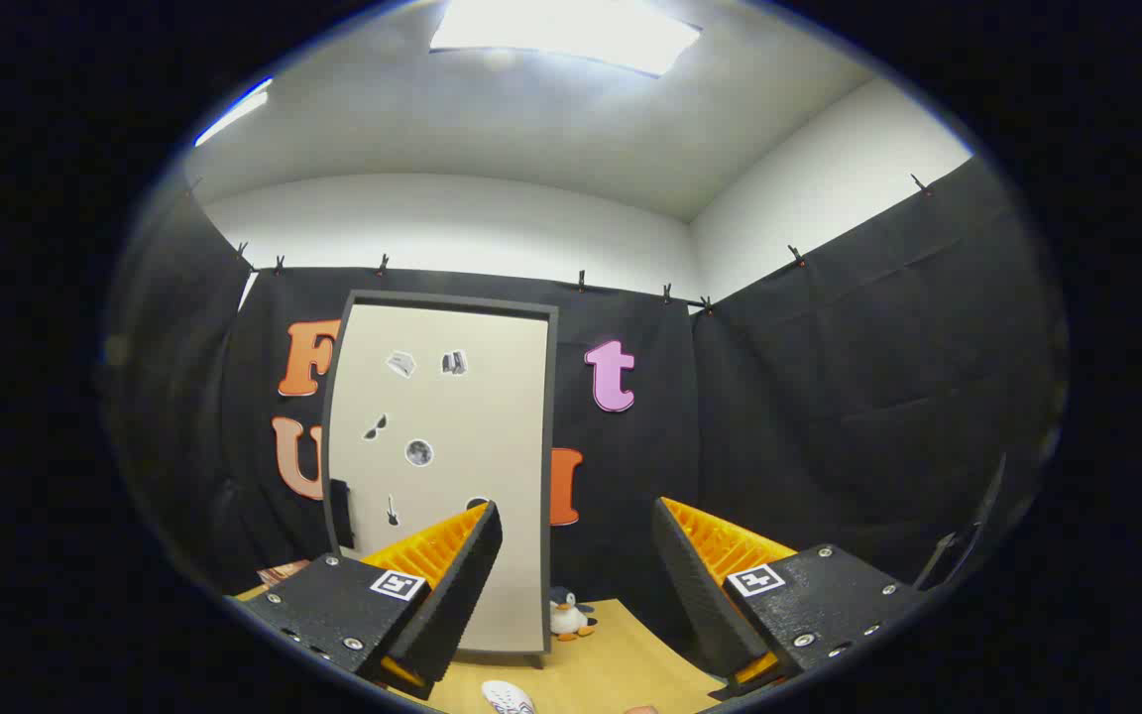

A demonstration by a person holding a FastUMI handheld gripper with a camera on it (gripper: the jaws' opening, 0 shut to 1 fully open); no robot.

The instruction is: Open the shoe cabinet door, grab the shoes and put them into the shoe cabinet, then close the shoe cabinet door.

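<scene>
The shoe cabinet (452, 446) stands upright against the black cloth wall, beyond my fingers. Its pale door is closed inside a dark frame, with small stickers on it and a dark handle (340, 514) on its left edge. My gripper (576, 540) is open with nothing between its fingers, well short of the cabinet. The left finger overlaps the door's lower part in the gripper view. A white shoe (509, 697) lies on the wooden floor below and between the fingers, only its tip visible.
A small penguin toy (567, 614) sits on the floor by the cabinet's right foot. Something reddish (284, 572) lies low at the left near the cabinet. Black cloth walls close the booth at left, back and right.
</scene>
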